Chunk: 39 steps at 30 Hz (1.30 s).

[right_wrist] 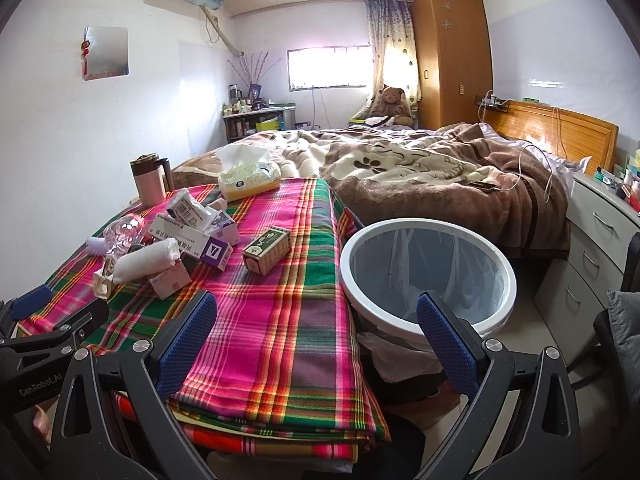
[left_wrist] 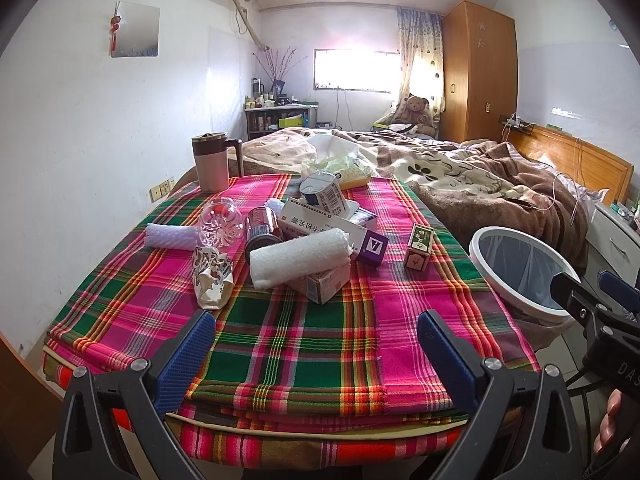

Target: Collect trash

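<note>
A pile of trash lies on the plaid cloth (left_wrist: 312, 332): a white foam roll (left_wrist: 300, 256), a long white-and-purple box (left_wrist: 336, 228), a crumpled wrapper (left_wrist: 212, 276), a clear plastic bottle (left_wrist: 220, 222), a can (left_wrist: 262, 228), and a small green box (left_wrist: 419, 247) apart to the right. My left gripper (left_wrist: 316, 344) is open and empty, in front of the pile. My right gripper (right_wrist: 316, 336) is open and empty, between the cloth's edge and the white-rimmed bin (right_wrist: 428, 322). The green box (right_wrist: 267, 250) and the pile (right_wrist: 168, 252) lie to its left.
A pink mug (left_wrist: 212, 162) and a tissue pack (left_wrist: 336, 166) stand at the cloth's far edge. A bed with a brown blanket (right_wrist: 420, 176) lies behind. White drawers (right_wrist: 592, 252) stand at the right. The bin (left_wrist: 516, 274) sits off the cloth's right edge.
</note>
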Available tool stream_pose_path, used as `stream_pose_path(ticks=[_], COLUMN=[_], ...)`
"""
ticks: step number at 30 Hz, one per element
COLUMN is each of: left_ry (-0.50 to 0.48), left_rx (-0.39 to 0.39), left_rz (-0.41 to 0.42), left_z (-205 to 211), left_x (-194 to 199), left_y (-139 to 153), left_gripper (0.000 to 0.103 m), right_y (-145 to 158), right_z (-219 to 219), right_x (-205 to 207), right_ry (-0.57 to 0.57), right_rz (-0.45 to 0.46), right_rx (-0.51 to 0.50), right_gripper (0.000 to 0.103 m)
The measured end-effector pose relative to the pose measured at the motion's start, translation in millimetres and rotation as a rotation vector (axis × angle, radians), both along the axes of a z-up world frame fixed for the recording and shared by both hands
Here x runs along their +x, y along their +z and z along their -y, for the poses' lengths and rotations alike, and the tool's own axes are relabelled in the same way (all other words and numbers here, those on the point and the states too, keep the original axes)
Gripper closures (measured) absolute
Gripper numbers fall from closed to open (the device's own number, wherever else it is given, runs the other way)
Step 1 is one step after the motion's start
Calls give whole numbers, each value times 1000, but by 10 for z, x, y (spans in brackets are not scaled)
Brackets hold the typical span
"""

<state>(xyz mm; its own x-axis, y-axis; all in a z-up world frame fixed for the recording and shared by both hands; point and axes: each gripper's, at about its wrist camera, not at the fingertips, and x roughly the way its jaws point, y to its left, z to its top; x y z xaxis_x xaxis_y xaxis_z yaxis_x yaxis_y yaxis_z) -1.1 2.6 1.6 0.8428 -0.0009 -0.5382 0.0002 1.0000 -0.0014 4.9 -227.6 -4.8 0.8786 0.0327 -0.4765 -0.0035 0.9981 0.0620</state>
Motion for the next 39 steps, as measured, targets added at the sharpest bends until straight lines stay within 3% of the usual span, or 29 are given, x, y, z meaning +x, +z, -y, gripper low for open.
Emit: stream_pose_path(ticks=[24, 39], left_ry=[1, 5], left_rx=[-1, -24], left_rz=[-3, -45], left_z=[-8, -159], left_x=[5, 219], left_y=[2, -102], left_gripper=[1, 1], right_y=[-9, -58], right_z=[-11, -46], right_x=[9, 218], right_ry=[0, 6], right_rz=[-4, -31], right_rx=[-5, -9], right_gripper=[1, 1])
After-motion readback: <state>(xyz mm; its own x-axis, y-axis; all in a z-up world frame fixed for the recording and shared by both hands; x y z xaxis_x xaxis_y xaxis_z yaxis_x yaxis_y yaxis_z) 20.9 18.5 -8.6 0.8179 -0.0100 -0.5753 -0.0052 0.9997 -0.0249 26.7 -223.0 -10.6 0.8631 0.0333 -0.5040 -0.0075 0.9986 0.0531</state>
